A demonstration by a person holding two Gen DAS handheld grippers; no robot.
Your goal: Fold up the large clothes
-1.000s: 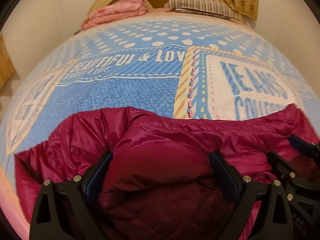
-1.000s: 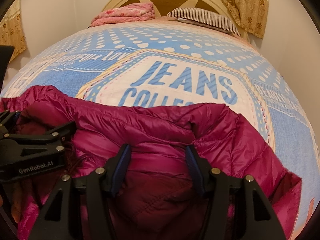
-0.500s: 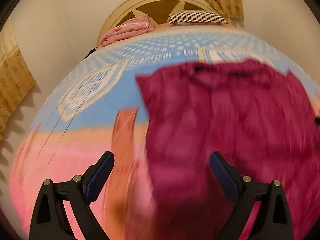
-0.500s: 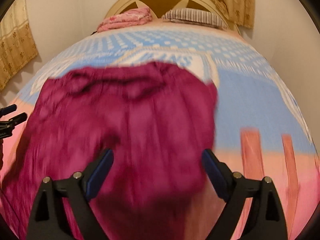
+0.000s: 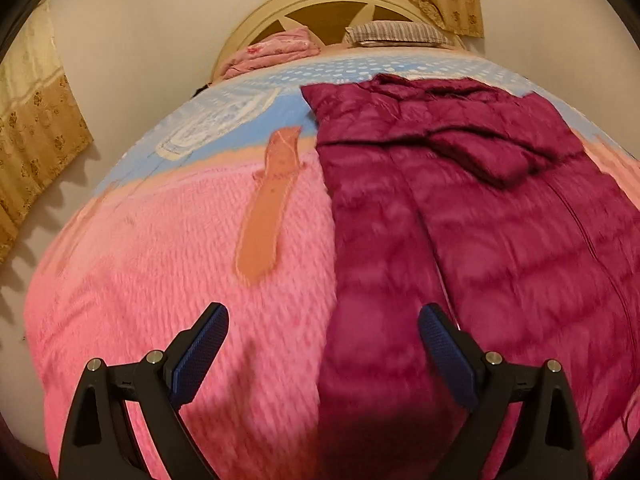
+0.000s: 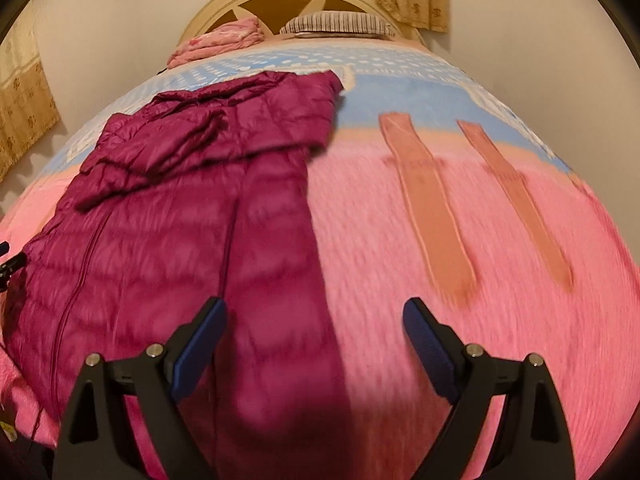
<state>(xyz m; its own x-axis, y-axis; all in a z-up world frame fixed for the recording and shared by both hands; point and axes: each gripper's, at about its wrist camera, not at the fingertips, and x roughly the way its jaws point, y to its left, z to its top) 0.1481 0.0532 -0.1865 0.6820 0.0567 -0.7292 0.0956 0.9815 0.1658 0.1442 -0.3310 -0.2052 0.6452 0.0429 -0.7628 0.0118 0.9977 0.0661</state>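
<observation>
Left wrist view: the quilted magenta puffer jacket (image 5: 460,220) lies lengthwise toward the headboard, under the wide-open, empty left gripper's (image 5: 324,334) right finger.

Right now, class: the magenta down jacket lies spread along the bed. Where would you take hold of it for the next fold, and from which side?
Probably the near hem of the jacket, one corner per claw, from the foot of the bed. It lies flat and lengthwise, sleeves folded across the top, and the left claw and right claw hover open there.

Home bedroom: bed (image 5: 160,280) with headboard (image 5: 320,8), pillow (image 5: 396,34), curtains (image 5: 36,140).
</observation>
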